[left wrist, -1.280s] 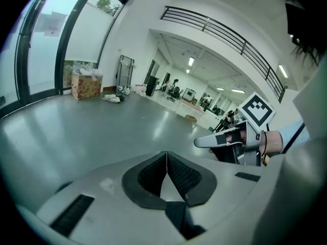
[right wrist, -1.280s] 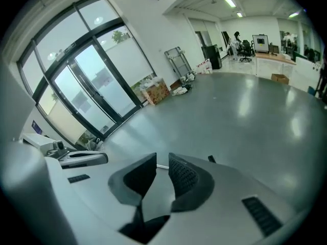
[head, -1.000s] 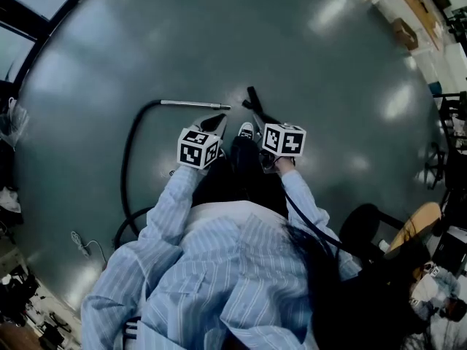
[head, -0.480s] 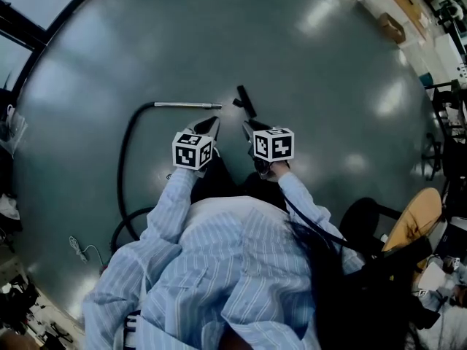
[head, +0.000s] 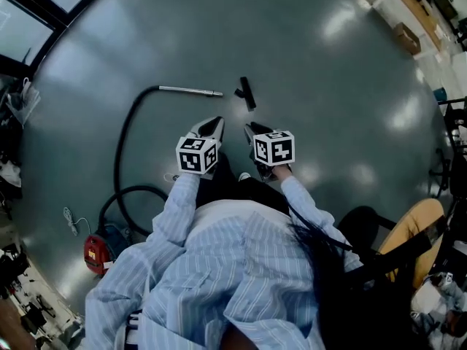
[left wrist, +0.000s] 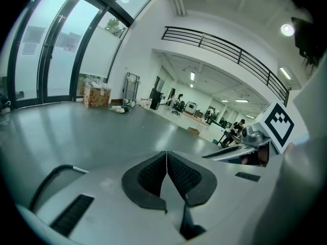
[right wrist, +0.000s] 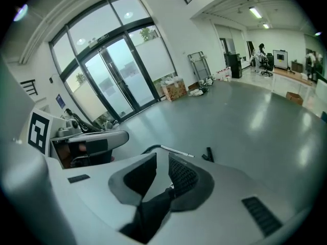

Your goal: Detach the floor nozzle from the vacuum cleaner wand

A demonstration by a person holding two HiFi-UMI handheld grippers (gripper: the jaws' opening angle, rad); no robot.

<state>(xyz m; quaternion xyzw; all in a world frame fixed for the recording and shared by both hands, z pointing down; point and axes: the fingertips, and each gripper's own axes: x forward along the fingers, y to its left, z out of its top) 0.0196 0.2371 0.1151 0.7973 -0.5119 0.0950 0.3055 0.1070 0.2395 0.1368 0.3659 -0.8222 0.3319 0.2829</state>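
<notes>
The silver wand [head: 190, 90] lies on the grey floor, its black hose [head: 125, 148] curving back to a red vacuum cleaner [head: 96, 252]. The black floor nozzle [head: 246, 93] lies detached, a short gap right of the wand's tip. Both grippers hover nearer me, away from both parts. My left gripper [head: 216, 126] is shut with nothing in it; its pads meet in the left gripper view [left wrist: 166, 154]. My right gripper [head: 252, 130] holds nothing, its jaws a narrow gap apart [right wrist: 162, 157]. The right gripper view shows the wand [right wrist: 176, 151] and nozzle [right wrist: 208, 154] beyond the jaws.
A white cable [head: 73, 221] lies on the floor near the red cleaner. A cardboard box [head: 407, 39] sits at the far right. Chairs and a yellow seat [head: 412, 228] stand close at my right. Glass doors [right wrist: 110, 80] and stacked boxes [right wrist: 174, 90] line the far wall.
Both grippers have drawn back from the wand and nozzle, which now lie farther off on the floor. The red vacuum cleaner has come into view at lower left.
</notes>
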